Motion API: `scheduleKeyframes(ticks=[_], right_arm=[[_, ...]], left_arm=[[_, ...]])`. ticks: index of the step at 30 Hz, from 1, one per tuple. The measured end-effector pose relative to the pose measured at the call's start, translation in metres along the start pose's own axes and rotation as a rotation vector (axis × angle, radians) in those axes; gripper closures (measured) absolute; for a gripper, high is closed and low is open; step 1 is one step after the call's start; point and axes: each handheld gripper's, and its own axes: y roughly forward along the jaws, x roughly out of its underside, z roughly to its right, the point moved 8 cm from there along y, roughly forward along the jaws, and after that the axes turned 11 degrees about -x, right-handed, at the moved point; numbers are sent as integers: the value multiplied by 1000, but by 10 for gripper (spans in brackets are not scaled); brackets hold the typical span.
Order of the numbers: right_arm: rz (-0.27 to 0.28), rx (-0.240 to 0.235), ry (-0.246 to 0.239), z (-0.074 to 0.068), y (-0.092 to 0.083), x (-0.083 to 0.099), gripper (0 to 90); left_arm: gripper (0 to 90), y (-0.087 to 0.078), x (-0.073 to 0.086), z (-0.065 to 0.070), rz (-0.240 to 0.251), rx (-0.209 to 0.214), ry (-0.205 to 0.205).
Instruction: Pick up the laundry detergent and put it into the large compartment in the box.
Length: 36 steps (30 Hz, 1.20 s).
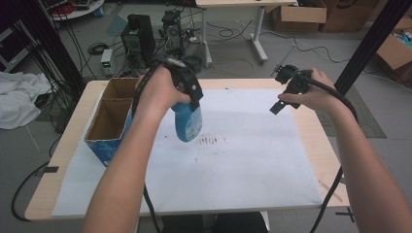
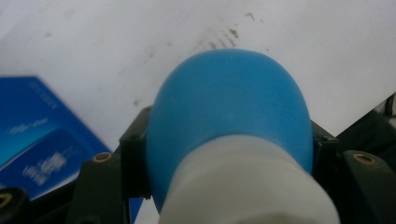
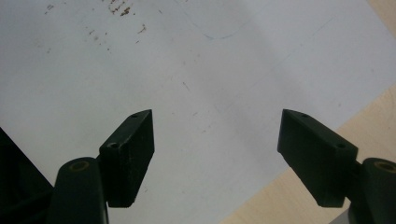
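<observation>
My left gripper (image 1: 187,104) is shut on a blue bottle (image 1: 188,122) with a white neck and holds it in the air, bottom down, over the white sheet (image 1: 233,160). In the left gripper view the bottle (image 2: 229,121) bulges between the black jaws, its white part nearest the camera. My right gripper (image 1: 278,108) hovers above the sheet's far right part. Its fingers (image 3: 133,149) stand wide apart over the paper, nothing between them.
An open blue cardboard box (image 1: 111,119) stands at the table's left, close beside the bottle. Brown smudges (image 1: 211,141) mark the sheet under the bottle. The wooden table edge (image 1: 318,145) shows at the right. Cables and equipment lie on the floor beyond.
</observation>
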Motion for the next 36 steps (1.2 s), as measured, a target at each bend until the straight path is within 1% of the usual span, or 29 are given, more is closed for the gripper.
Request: scheduleKeyframes(ticks=[1,2,3,5,6,7,8,9,10,11,12,13,14,15,16,17,18,19,20,21,22,23,25,27,28,31,36], right_arm=[[0,0,2,0,0,0,273],[2,-2,3,0,0,0,273],[2,-2,3,0,0,0,273],[4,-1,0,0,-1,-1,273],[4,-3,-1,0,-1,-1,273],[5,-1,-4,0,-1,-1,273],[4,-2,-1,0,-1,-1,273],[6,-2,0,0,-1,-2,273],[9,-2,-4,0,-1,-2,273],[9,-2,-4,0,-1,-2,273],[9,-1,-6,0,-2,-2,273],[12,-2,-4,0,-2,-2,273],[12,-2,-4,0,-2,-2,273],[12,-4,-1,0,-2,-1,273],[12,-4,-1,0,-2,-1,273],[7,-3,2,1,-3,0,273],[10,-2,-2,1,-3,0,273],[12,-2,0,2,-3,0,273],[12,-2,0,2,-3,0,273],[7,-1,-2,2,-3,1,273],[10,0,0,2,-3,1,273],[8,-3,11,2,-3,1,273],[11,-1,3,2,-3,0,273],[11,0,4,2,-3,0,273],[11,0,8,2,-3,0,273],[9,0,4,1,-2,-1,273],[9,-2,2,0,0,-2,273]], left_arm=[[380,-5,2,-5,-2,-7,-26],[379,-5,2,-5,-2,-7,-26],[379,-12,6,-14,-8,-12,-64],[379,-25,13,-28,-7,-19,-130],[380,-32,17,-37,-5,-26,-165],[379,-37,20,-42,-5,-30,-184],[379,-42,24,-49,-2,-36,-217],[380,-53,32,-64,-4,-45,-272],[380,-57,36,-71,1,-49,-305],[380,-57,36,-71,1,-49,-305],[380,-62,42,-81,-1,-55,-334],[380,-68,50,-92,-1,-62,-377],[380,-68,50,-92,-1,-62,-377],[380,-73,59,-106,-4,-74,-409],[380,-73,59,-106,-4,-74,-409],[380,-75,64,-112,-6,-80,-428],[380,-78,72,-123,-9,-92,-462],[380,-79,77,-128,-13,-97,-480],[380,-79,77,-128,-13,-97,-480],[380,-80,81,-133,-16,-101,-491],[380,-80,87,-140,-20,-106,-515],[380,-80,90,-143,-20,-109,-523],[380,-80,95,-150,-23,-120,-538],[380,-80,99,-154,-29,-135,-537],[380,-79,101,-156,-30,-135,-545],[380,-79,106,-161,-26,-127,-553],[380,-76,110,-165,-31,-132,-553]])
